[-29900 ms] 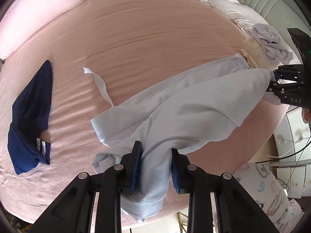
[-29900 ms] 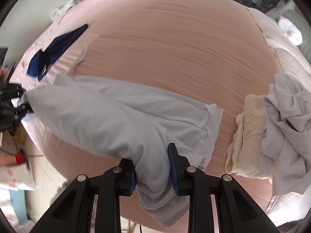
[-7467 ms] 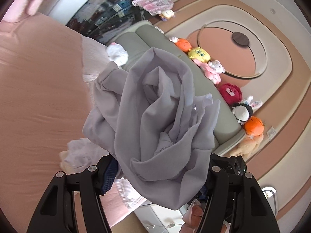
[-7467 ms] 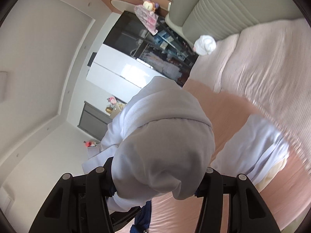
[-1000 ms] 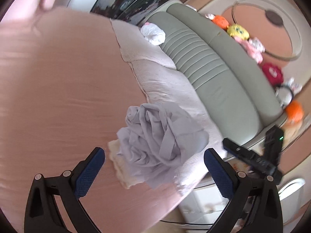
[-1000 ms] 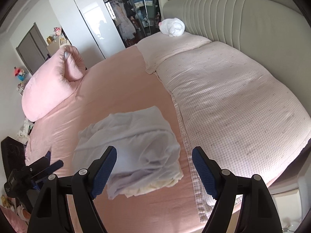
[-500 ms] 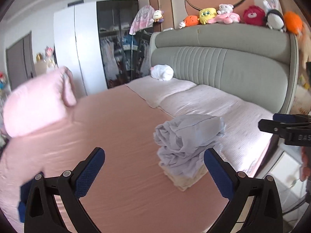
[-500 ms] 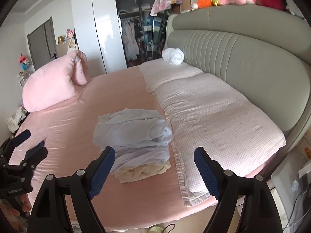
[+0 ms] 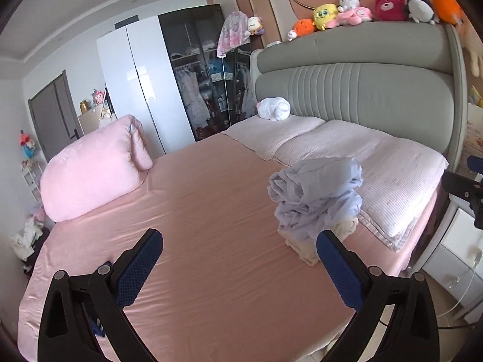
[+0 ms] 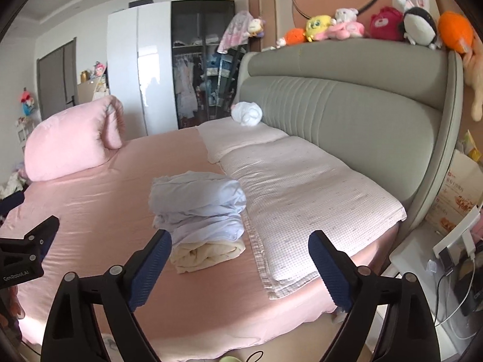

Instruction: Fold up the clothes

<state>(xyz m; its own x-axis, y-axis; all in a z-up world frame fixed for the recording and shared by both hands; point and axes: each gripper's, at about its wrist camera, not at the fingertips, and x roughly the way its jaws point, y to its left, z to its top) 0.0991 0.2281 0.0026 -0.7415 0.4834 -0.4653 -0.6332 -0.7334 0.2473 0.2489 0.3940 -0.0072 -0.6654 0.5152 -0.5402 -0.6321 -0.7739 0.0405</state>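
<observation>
Folded clothes (image 10: 199, 211) sit stacked on the pink bedsheet (image 9: 196, 226): pale lavender-grey garments on top, a cream garment (image 10: 205, 253) at the bottom. The stack lies just beside the checked pillows (image 10: 302, 187), toward 12 o'clock from the right gripper (image 10: 238, 249) and 1 o'clock from the left gripper (image 9: 238, 246). Both grippers stand spread wide, holding nothing, clear of the stack. A pink cushion (image 9: 90, 172) rests at 10 o'clock. Plush toys (image 10: 362, 27) line the grey headboard (image 10: 347, 99).
</observation>
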